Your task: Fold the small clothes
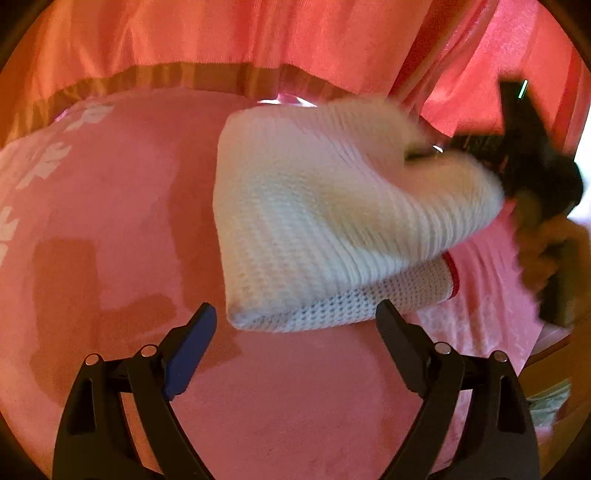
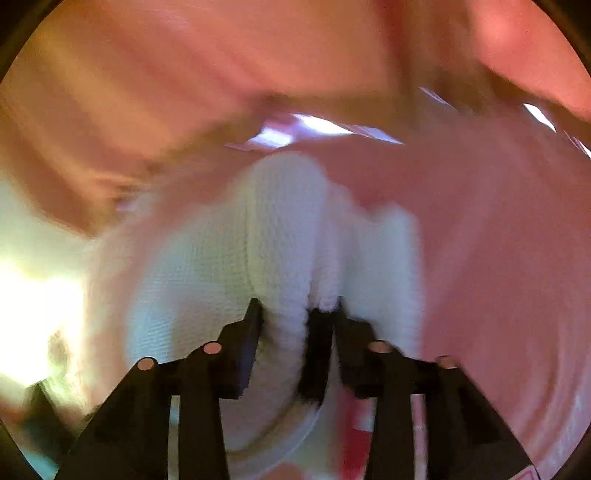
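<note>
A white knitted garment (image 1: 332,221) is seen folded over on a pink cloth (image 1: 110,221) that covers the surface; whether a bench or a bed is under it cannot be told. The near edge of the garment shows a second layer with a red trim (image 1: 455,275) at its right end. The left gripper (image 1: 295,317) is held just in front of this near edge, its jaws wide open and nothing between them. At the right side the garment is lifted by the right gripper (image 2: 295,308), which is held by a hand (image 1: 550,251). In the right wrist view, which is blurred, a bunched ridge of the white knit is gripped between the partly closed jaws. Behind the garment, at the far side, orange-pink fabric (image 1: 258,33) is hanging.
</note>
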Demonstrator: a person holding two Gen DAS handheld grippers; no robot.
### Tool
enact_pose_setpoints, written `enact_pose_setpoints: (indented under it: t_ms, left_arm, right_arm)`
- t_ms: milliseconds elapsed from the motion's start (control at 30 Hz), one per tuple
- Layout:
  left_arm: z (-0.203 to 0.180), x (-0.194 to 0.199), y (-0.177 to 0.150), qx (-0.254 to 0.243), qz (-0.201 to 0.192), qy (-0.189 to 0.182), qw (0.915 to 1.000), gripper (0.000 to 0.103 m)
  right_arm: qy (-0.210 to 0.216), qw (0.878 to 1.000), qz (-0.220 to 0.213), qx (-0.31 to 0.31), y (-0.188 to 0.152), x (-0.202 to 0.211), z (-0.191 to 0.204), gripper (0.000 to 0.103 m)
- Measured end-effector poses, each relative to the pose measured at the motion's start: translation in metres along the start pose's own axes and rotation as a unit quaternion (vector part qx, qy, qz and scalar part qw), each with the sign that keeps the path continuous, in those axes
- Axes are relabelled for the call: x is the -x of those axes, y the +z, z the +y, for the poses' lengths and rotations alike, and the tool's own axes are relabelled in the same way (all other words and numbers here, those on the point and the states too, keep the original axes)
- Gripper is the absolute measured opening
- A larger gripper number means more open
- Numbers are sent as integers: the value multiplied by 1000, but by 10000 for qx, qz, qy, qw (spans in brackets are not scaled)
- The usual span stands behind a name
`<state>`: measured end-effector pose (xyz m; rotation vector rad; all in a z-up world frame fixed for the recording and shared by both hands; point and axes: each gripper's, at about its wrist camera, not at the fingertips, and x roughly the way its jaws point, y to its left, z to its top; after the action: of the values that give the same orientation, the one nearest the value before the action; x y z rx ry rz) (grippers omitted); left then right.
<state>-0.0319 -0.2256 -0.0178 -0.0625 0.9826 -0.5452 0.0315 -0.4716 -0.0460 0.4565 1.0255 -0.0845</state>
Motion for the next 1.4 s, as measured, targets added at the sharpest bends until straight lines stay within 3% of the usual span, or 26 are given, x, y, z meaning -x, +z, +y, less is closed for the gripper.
enact_pose_setpoints:
  t_ms: [33, 100, 200, 300, 367, 400, 433, 500, 600, 667, 767, 800, 867, 933, 1033, 1167, 1233, 1267, 1300, 1400]
  left_arm:
    - [-1, -2, 1, 49, 46, -64, 10000, 86]
    - [1, -7, 1, 214, 150, -228, 9994, 86]
    - [7, -7, -2, 433, 140, -330, 9984, 86]
    - [13, -7, -6, 583, 152, -403, 9974, 86]
    - [12, -10, -10, 575, 199, -371, 9975, 86]
    - [9, -11, -11, 545, 230, -350, 9976, 86]
    - [7, -12, -12, 500, 260, -318, 9979, 86]
    - [3, -10, -14, 407, 263, -277, 9984, 86]
    - [-1, -8, -13, 254, 220, -245, 9991, 86]
    - [-1, -7, -13, 171, 201, -219, 9994, 86]
    - [0, -14, -13, 184, 338, -190, 9991, 86]
    - [-1, -15, -12, 200, 374, -220, 9989, 86]
    - [0, -13, -11, 212, 356, -288, 9987, 86]
    - [1, -11, -9, 199, 268, -327, 9989, 88]
    - [1, -10, -3, 235, 193, -315, 9990, 89]
    - [-3, -12, 2, 225, 214, -278, 9991, 89]
    - [-7, -12, 3, 112, 173, -249, 9995, 89]
    - [-8, -12, 3, 57, 158, -220, 9996, 89]
    - [-11, -15, 4, 17, 154, -191, 9997, 89]
    - [-12, -21, 3, -98, 168, -100, 9998, 89]
  right_arm:
    - [-267, 9991, 197, -258, -3, -8, -13, 41]
    - [191, 9985, 134, -498, -9, 7, -25, 41]
    - [442, 9983, -243, -293, -23, 46, -17, 45]
    - [1178, 9929, 49, -146, -46, 50, 1, 47]
    - [1196, 9925, 264, 40, -54, 38, 11, 49]
    - [1051, 9935, 411, 144, -58, 26, 16, 37]
    - [942, 9943, 470, 190, -61, 17, 18, 18]
    - [883, 9950, 422, 200, -62, 17, 22, 16]
    - [807, 9962, -140, 299, -60, 60, 11, 11]
    - [423, 9986, 6, 325, -67, 60, -8, 8]
    - [108, 9958, 864, 291, -78, 4, -26, 18]
    - [50, 9949, 935, 363, -81, -1, -26, 22]
    - [-17, 9967, 654, 490, -74, 19, -18, 26]
    - [165, 9985, 161, 492, -63, 45, -13, 44]
    - [192, 9980, -477, 363, -40, 65, -11, 55]
    - [347, 9990, -270, 35, -16, 28, -12, 55]
    - [228, 9996, -135, -70, -11, 2, -13, 55]
    - [220, 9997, -66, -70, -9, -10, -8, 49]
    - [282, 9996, -4, -47, -9, -17, -7, 21]
    - [339, 9982, -492, 81, -5, 16, 1, 18]
